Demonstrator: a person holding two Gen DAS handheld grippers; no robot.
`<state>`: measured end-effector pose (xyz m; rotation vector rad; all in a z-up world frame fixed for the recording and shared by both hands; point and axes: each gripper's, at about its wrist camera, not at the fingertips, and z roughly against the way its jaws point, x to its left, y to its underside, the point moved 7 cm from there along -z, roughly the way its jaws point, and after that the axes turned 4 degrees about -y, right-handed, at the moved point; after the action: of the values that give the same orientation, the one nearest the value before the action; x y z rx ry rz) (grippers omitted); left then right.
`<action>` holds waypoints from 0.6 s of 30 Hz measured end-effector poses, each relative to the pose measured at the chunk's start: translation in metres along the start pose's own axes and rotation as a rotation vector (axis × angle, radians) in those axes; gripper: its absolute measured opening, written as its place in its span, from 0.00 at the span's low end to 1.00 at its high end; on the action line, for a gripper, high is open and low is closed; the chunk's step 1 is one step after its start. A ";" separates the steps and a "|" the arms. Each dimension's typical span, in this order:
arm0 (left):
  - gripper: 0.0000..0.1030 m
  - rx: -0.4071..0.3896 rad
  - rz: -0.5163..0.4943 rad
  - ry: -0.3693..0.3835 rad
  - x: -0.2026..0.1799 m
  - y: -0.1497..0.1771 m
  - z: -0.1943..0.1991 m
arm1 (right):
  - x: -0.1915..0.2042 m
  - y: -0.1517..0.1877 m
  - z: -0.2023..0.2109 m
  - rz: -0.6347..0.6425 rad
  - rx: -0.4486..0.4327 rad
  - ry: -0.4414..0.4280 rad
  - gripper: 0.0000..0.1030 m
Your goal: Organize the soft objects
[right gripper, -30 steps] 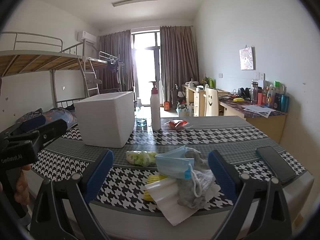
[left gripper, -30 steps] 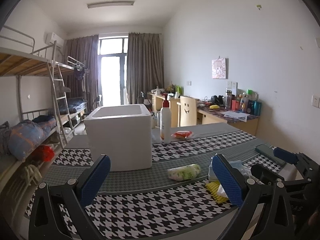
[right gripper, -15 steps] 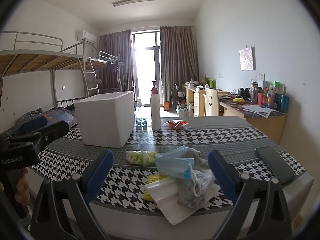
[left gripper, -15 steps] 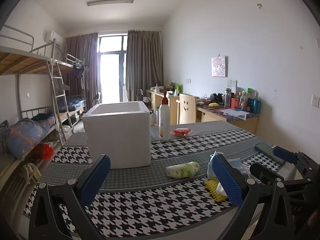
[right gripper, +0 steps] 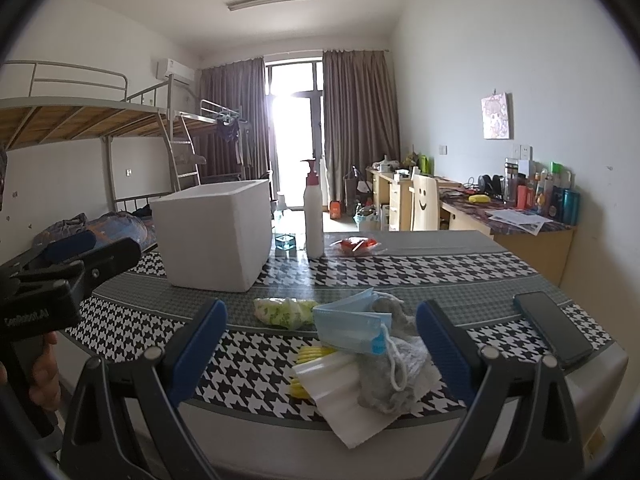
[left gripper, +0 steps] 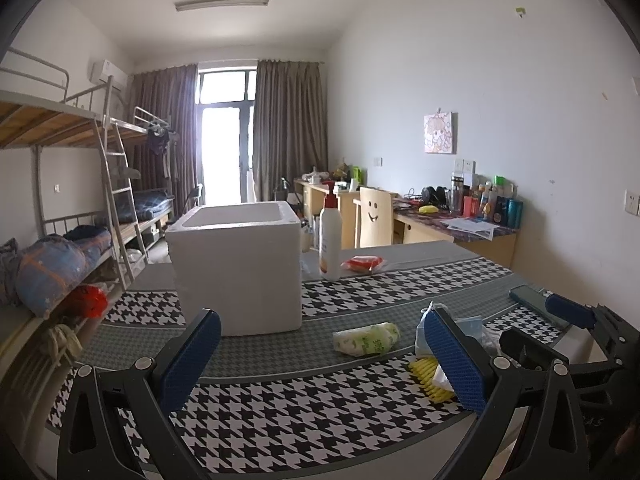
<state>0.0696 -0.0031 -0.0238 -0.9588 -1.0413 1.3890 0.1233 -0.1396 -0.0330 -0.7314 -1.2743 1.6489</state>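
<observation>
A pile of soft things lies near the table's front edge: a blue face mask (right gripper: 352,326), a grey cloth (right gripper: 386,376), a white sheet (right gripper: 340,388), a yellow ribbed item (right gripper: 310,356) and a green-white packet (right gripper: 286,312). The packet (left gripper: 366,338) and the yellow item (left gripper: 428,374) also show in the left wrist view. An open white foam box (left gripper: 240,272) (right gripper: 214,234) stands behind them. My right gripper (right gripper: 320,354) hovers open just before the pile. My left gripper (left gripper: 320,360) is open and empty, left of the pile, with the other gripper (left gripper: 576,332) at its right.
A pump bottle (right gripper: 313,216) and a red packet (right gripper: 356,245) sit at the table's far side, and a black phone (right gripper: 554,326) lies at the right edge. Bunk beds (left gripper: 60,216) line the left wall; desks and a chair (left gripper: 374,218) line the right.
The left wrist view has shifted slightly, so the foam box and packet sit a little lower and closer. The right gripper has barely moved. Both stay open.
</observation>
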 end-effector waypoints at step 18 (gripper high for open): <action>0.99 0.062 -0.011 0.008 -0.004 0.005 -0.026 | -0.012 0.002 -0.016 -0.020 0.036 0.011 0.95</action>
<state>0.0933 -0.0054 -0.0360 -0.9111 -0.9906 1.4000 0.1419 -0.1441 -0.0405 -0.7027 -1.2371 1.6459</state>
